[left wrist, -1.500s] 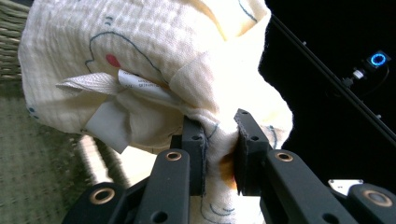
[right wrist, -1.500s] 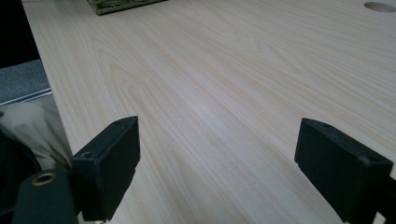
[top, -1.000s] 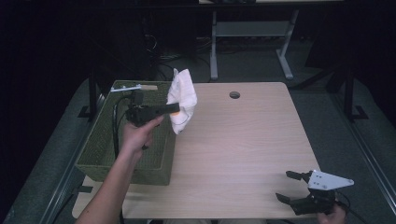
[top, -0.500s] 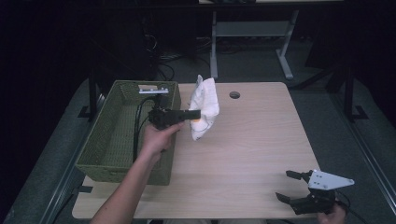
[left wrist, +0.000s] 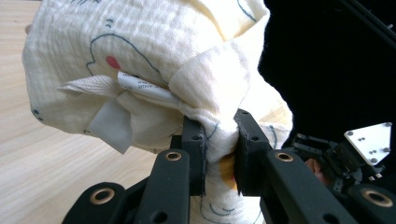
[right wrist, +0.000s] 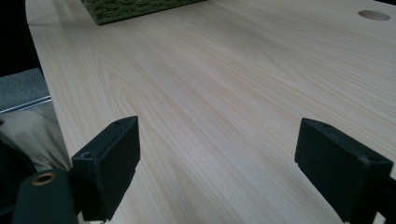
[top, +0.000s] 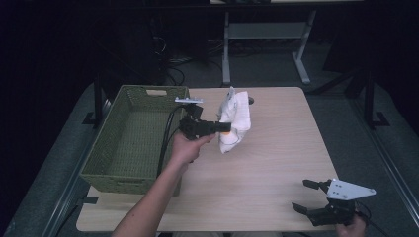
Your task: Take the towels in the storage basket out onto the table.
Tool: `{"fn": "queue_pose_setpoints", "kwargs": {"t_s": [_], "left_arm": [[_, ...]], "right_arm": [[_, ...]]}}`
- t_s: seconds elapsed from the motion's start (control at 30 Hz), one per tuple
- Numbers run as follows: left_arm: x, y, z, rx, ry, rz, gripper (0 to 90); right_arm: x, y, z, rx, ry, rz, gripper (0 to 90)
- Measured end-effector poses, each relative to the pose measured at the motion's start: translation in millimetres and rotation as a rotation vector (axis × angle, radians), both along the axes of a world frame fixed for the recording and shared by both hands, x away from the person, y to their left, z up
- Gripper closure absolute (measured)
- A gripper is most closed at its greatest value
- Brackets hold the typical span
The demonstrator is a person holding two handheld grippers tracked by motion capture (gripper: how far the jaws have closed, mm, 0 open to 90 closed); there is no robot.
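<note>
Cloth (left wrist: 154,60) now past basket (top: 133,143), between jaws.

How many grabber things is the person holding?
2. The left hand-held gripper is above the table beside the basket, pinching a cloth. The right hand-held gripper is open at the table's near corner.

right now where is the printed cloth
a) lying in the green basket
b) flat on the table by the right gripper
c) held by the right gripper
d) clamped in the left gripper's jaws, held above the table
d: the left gripper has its jaws pinched on a fold of the cloth, which hangs over the table beside the basket; the right gripper is open and empty.
</note>
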State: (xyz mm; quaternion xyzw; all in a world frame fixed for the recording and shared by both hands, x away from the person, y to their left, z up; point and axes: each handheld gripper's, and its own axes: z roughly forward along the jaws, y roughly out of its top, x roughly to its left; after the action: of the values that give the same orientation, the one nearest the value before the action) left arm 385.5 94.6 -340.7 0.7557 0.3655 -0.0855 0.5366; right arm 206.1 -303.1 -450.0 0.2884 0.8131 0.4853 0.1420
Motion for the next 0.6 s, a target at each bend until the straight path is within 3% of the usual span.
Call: {"fn": "queue_pose_setpoints", "kwargs": {"t_s": [0.6], "left_arm": [[3.9,-41.0,-34.1,0.089,0.036,0.013,77.0]], "right_arm": [[-0.6,-0.8,1.0,0.008,-0.003,-0.001,13.8]]}}
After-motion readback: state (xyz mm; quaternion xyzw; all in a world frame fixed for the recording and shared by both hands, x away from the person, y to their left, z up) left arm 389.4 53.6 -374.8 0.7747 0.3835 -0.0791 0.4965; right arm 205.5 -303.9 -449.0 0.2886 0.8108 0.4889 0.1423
